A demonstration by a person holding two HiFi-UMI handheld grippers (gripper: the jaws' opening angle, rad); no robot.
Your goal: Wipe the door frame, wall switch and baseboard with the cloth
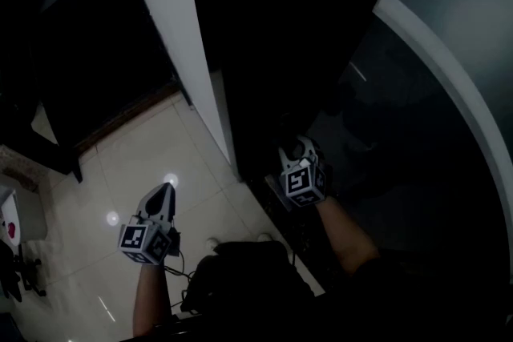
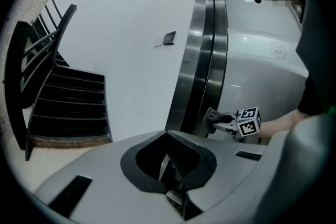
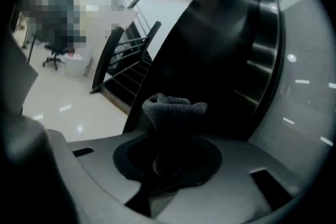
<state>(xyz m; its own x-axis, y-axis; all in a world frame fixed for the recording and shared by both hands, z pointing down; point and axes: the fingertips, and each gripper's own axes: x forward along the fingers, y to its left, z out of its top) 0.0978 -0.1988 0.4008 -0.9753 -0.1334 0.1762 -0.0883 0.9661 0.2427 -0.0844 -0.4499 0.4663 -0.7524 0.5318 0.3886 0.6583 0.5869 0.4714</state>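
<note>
pinching the bunched grey cloth (image 3: 174, 108) between its jaws, the right gripper (image 1: 300, 146) faces the dark door frame (image 3: 226, 44) just beyond the tips. left gripper (image 1: 164, 192) jaws pressed together on nothing, wall switch (image 2: 169, 38) well ahead of them.

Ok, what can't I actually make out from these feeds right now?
- Cloth against the door frame: contact unclear. The head view is too dark there, and in the right gripper view the cloth covers the spot.
- Wall switch: too small in the left gripper view to judge its surface.
- Baseboard: not discernible in any view; the head view is too dark.
- Right gripper fingers: buried under the cloth.
</note>
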